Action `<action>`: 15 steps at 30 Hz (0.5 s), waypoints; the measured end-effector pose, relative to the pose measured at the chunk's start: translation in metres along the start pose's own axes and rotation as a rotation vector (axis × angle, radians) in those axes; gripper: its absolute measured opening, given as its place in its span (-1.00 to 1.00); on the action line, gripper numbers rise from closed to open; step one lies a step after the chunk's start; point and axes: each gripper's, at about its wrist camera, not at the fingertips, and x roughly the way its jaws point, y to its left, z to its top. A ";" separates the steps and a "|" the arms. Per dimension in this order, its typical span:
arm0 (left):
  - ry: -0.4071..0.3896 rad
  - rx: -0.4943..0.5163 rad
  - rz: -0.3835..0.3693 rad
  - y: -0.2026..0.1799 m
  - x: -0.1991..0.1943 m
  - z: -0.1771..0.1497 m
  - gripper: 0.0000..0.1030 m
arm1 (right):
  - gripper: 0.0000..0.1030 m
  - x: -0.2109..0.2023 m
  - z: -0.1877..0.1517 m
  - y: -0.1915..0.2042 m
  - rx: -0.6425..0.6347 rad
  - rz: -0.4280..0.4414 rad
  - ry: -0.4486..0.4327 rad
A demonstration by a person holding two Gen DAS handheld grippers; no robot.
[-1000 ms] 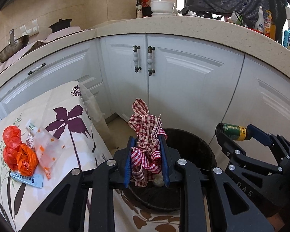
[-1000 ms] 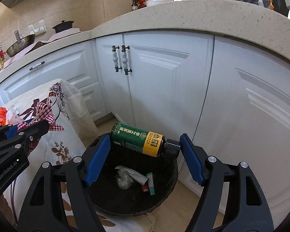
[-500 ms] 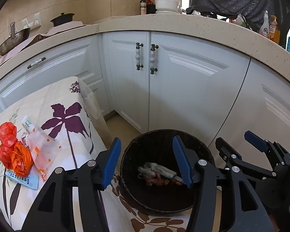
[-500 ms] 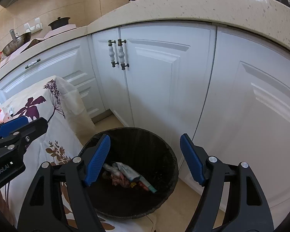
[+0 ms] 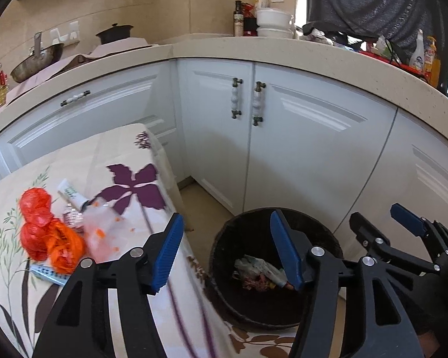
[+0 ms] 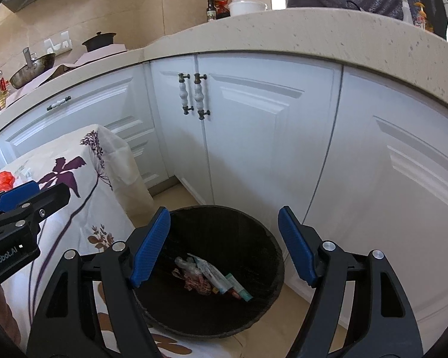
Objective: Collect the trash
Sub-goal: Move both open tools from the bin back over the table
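A dark round bin (image 5: 319, 232) stands on the floor by the table; it also shows in the right wrist view (image 6: 262, 238). Wrappers and red checked ribbon lie in it (image 6: 206, 277). My left gripper (image 5: 227, 250) is open and empty, over the table edge and the bin's left rim. My right gripper (image 6: 224, 247) is open and empty above the bin; it also shows at the right of the left wrist view (image 5: 382, 220). On the table lie red and orange plastic bags (image 5: 44, 232), a clear bag (image 5: 101, 232), a white tube (image 5: 71, 194) and a blue-white pack (image 5: 47, 274).
The table with a floral cloth (image 5: 128, 161) fills the left. White cabinets (image 5: 298, 155) under a beige counter (image 5: 313, 56) stand close behind the bin. Pans, bottles and bowls sit on the counter.
Both grippers opened: the checked ribbon dropped from the left and the green bottle from the right into the bin. The left gripper has since swung left toward the table.
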 end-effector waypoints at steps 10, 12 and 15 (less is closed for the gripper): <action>-0.005 -0.058 0.086 0.054 -0.017 -0.006 0.16 | 0.42 -0.008 0.007 0.039 -0.044 0.054 -0.011; -0.004 -0.069 0.106 0.066 -0.021 -0.009 0.16 | 0.42 -0.010 0.008 0.050 -0.057 0.070 -0.014; -0.009 -0.089 0.136 0.084 -0.029 -0.012 0.16 | 0.42 -0.012 0.010 0.066 -0.075 0.094 -0.017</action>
